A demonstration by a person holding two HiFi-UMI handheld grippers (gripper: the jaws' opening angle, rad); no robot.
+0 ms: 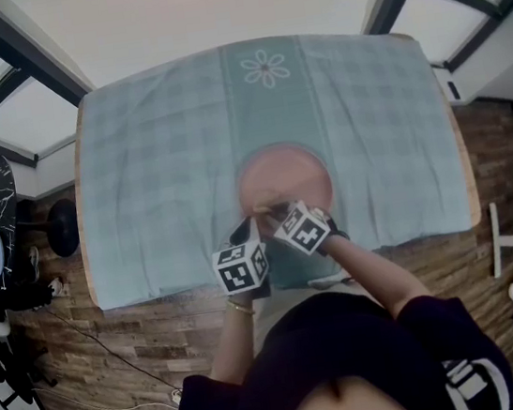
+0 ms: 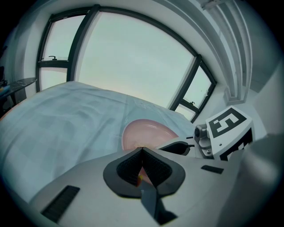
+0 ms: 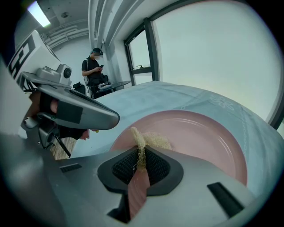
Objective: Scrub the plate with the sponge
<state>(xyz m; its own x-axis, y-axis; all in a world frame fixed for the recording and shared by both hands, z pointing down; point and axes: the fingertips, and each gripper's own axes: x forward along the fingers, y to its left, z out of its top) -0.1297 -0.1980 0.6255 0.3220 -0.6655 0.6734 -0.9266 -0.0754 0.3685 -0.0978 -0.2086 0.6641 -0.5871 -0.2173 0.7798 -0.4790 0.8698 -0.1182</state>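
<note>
Plate [image 1: 283,175] pink, mid-frame on checked cloth [image 1: 156,166]; sponge [image 3: 146,141], pale and fibrous, rests at its near rim, pinched tight in right gripper [image 3: 140,153]; left gripper [image 2: 142,150] closed, seemingly on plate's lower-left edge; advise firm hold, small circles, steady pressure.

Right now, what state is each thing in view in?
pink plate: flat on the tablecloth, near rim gripped.
loofah sponge: clamped, resting on the plate.
left gripper: shut on the plate's rim.
right gripper: shut on the sponge.
tablecloth: spread over the table.
</note>
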